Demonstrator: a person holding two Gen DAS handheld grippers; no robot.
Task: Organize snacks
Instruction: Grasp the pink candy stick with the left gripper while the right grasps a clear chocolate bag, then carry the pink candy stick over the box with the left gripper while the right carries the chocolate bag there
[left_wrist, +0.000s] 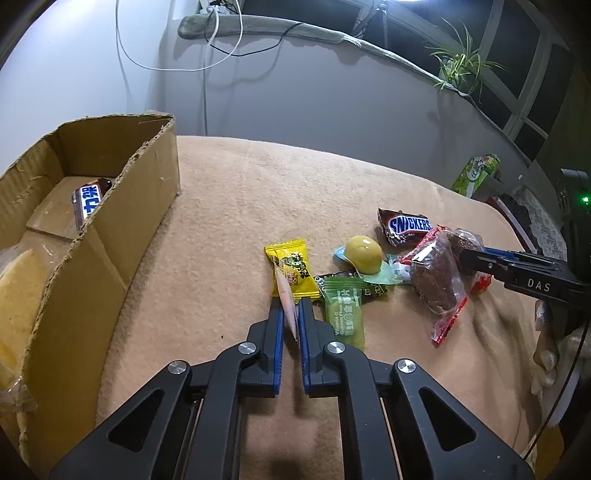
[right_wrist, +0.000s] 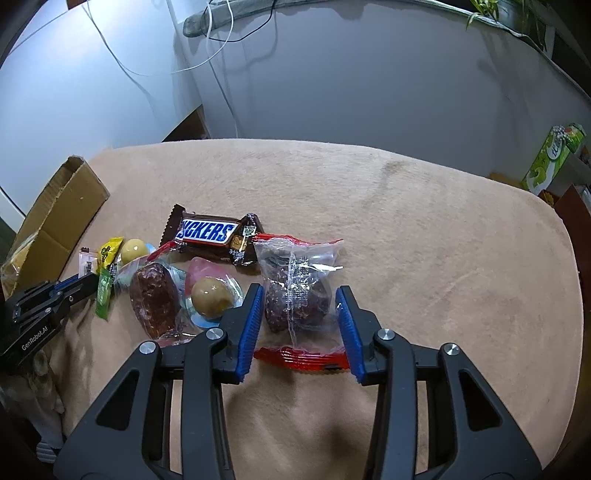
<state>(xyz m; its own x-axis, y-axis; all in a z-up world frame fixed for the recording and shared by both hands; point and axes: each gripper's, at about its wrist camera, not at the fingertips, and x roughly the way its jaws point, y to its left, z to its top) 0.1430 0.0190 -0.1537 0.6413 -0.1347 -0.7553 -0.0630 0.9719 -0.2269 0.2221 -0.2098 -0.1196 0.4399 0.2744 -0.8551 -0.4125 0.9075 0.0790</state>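
A heap of snacks lies on the beige cloth: a Snickers bar (left_wrist: 405, 226) (right_wrist: 208, 231), a yellow packet (left_wrist: 292, 268), a green packet (left_wrist: 345, 312), a yellow ball sweet (left_wrist: 364, 254) and brown cakes in clear wrappers (left_wrist: 436, 280). My left gripper (left_wrist: 291, 308) is shut on a thin pink packet (left_wrist: 289, 306), held edge-on beside the yellow packet. My right gripper (right_wrist: 300, 295) is open, its fingers on either side of a wrapped brown cake (right_wrist: 297, 295) with red ends. A cardboard box (left_wrist: 110, 221) at the left holds a chocolate bar (left_wrist: 88, 201).
A second brown cake (right_wrist: 153, 301) and a tan ball sweet (right_wrist: 210, 295) lie left of my right gripper. A green carton (right_wrist: 554, 157) stands beyond the table's right edge. Grey wall, cables and a plant (left_wrist: 461, 62) are behind.
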